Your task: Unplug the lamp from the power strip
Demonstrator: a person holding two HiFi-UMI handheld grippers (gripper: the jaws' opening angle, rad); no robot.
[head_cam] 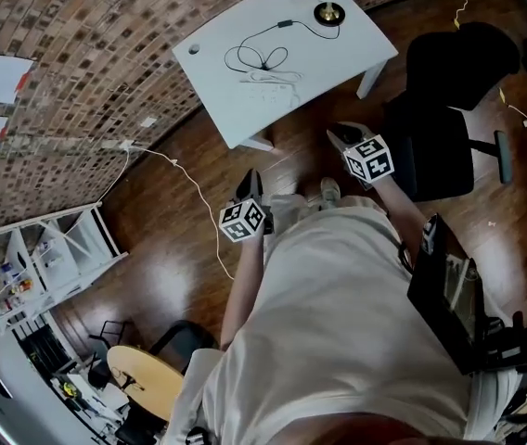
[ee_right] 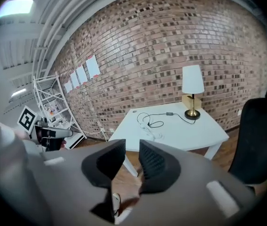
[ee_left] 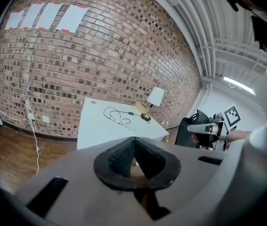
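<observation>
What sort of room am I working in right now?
Probably an office or studio workspace: a bare brick wall, a white table with a lamp on it, a black office chair, and a white shelving rack.

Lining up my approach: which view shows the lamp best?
The right gripper view: the lamp stands whole and largest there, shade to base. The left gripper view has the lamp whole but smaller. The head view cuts the lamp at the top edge, showing mostly its base.

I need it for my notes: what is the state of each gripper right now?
Left gripper: closed, holding nothing.
Right gripper: open, holding nothing.
</observation>
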